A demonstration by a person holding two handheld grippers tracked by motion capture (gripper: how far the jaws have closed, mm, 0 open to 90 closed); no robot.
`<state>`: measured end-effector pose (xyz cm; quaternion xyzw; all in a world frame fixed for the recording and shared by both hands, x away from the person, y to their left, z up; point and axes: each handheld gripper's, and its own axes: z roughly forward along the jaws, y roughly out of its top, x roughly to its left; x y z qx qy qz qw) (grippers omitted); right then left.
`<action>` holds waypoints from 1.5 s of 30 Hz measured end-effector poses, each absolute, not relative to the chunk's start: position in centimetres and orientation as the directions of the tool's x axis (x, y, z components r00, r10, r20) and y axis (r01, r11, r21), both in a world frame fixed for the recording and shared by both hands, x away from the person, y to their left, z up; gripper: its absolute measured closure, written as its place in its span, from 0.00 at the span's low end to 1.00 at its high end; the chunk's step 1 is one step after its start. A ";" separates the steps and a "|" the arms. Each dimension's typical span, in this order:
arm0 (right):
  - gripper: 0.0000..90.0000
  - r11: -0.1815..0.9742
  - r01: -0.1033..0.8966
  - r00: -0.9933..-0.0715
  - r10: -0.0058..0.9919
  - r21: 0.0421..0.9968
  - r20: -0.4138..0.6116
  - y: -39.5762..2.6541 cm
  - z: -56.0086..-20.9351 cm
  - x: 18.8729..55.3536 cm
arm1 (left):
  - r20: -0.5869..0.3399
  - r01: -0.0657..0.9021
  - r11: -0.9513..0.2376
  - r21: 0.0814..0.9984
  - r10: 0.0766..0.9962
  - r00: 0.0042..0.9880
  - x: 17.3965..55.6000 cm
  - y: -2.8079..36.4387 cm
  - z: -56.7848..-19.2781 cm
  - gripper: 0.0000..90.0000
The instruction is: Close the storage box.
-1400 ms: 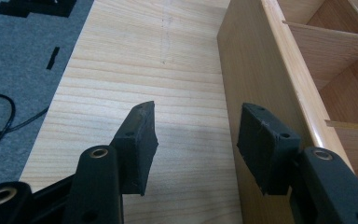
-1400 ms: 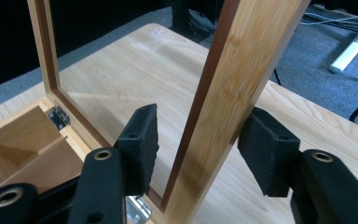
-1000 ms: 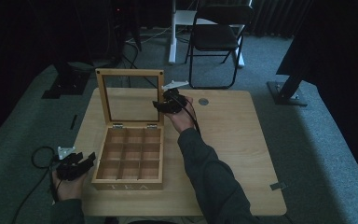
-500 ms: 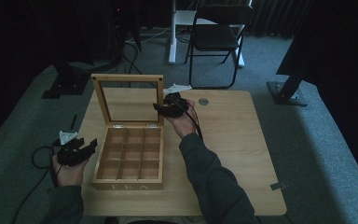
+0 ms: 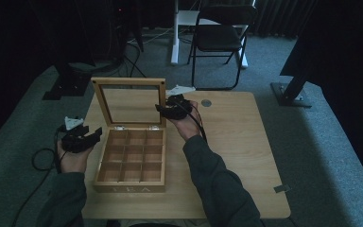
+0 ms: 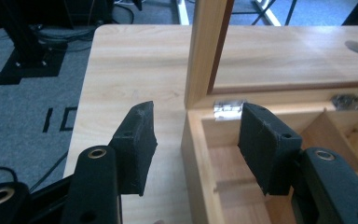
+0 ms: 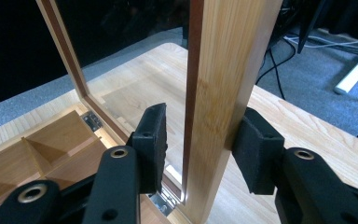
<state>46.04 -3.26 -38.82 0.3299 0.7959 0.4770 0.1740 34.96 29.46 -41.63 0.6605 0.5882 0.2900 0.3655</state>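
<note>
A wooden box (image 5: 131,189) with several compartments stands on the table, its glass-paned lid (image 5: 128,83) raised. My right gripper (image 5: 161,110) is at the lid's right edge. In the right gripper view the lid's frame (image 7: 223,70) stands between the jaws of that gripper (image 7: 198,135), which have just been closing. The right pad (image 7: 254,149) touches the wood, and a gap shows at the left pad (image 7: 154,140). My left gripper (image 5: 93,135) hovers open beside the box's left side. In the left gripper view the box's back left corner (image 6: 193,135) lies below the left gripper (image 6: 196,140).
The table (image 5: 236,142) has a round grommet (image 5: 206,102) behind my right hand. A cable (image 5: 42,158) loops off the table's left edge. A folding chair (image 5: 220,38) and black stand bases (image 5: 288,94) sit on the carpet beyond.
My left gripper has risen from the table's front left and moved farther along the box's left side. The lid's top edge has tipped slightly toward the near side. The right hand stayed put.
</note>
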 end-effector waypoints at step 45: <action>0.82 0.305 0.338 -0.723 0.690 0.890 0.038 -5.4 -37.9 41.1 | -0.069 0.485 -0.031 0.874 0.980 0.187 36.2 28.7 -37.5 0.85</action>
